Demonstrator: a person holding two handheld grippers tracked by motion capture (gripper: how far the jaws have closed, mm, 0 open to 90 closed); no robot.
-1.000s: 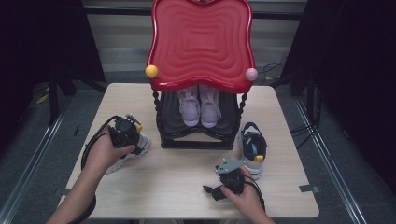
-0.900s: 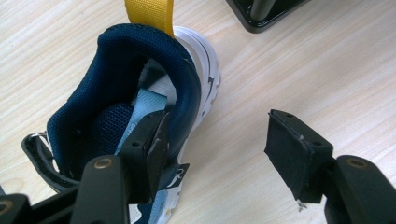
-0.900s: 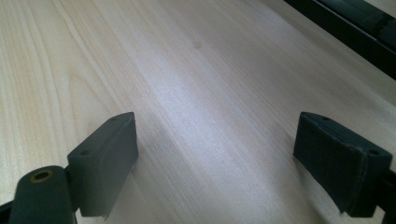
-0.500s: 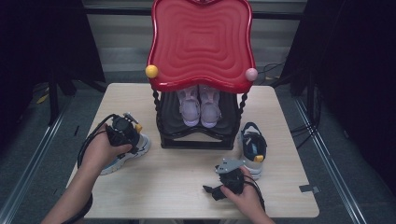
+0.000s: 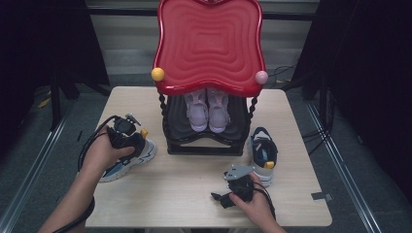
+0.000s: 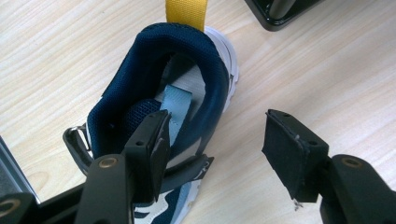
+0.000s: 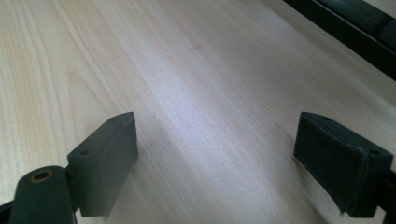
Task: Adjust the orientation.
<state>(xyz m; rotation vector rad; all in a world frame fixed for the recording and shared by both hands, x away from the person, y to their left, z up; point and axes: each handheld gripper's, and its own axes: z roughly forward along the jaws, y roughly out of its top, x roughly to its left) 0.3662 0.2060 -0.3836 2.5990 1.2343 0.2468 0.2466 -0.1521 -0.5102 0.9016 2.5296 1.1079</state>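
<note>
A navy and white sneaker (image 6: pixel 154 93) with a yellow heel tab (image 6: pixel 185 13) lies on the table's left side (image 5: pixel 141 154). My left gripper (image 6: pixel 219 128) stands open over its heel. One finger (image 6: pixel 149 144) reaches inside the shoe's opening and the other hangs outside the padded collar, well off it. In the high view a hand holds that gripper (image 5: pixel 127 133) above the shoe. My right gripper (image 7: pixel 215 135) is open over bare wood near the front edge (image 5: pixel 221 198), with nothing between its fingers.
A black rack (image 5: pixel 204 141) with a red wavy top (image 5: pixel 209 43) stands mid-table, with a pair of pink shoes (image 5: pixel 209 109) on its shelf. The matching navy sneaker (image 5: pixel 262 153) lies to the right of the rack, just beyond the right hand.
The left hand has shifted slightly to the left over the sneaker. The right hand and both sneakers have stayed where they were.
</note>
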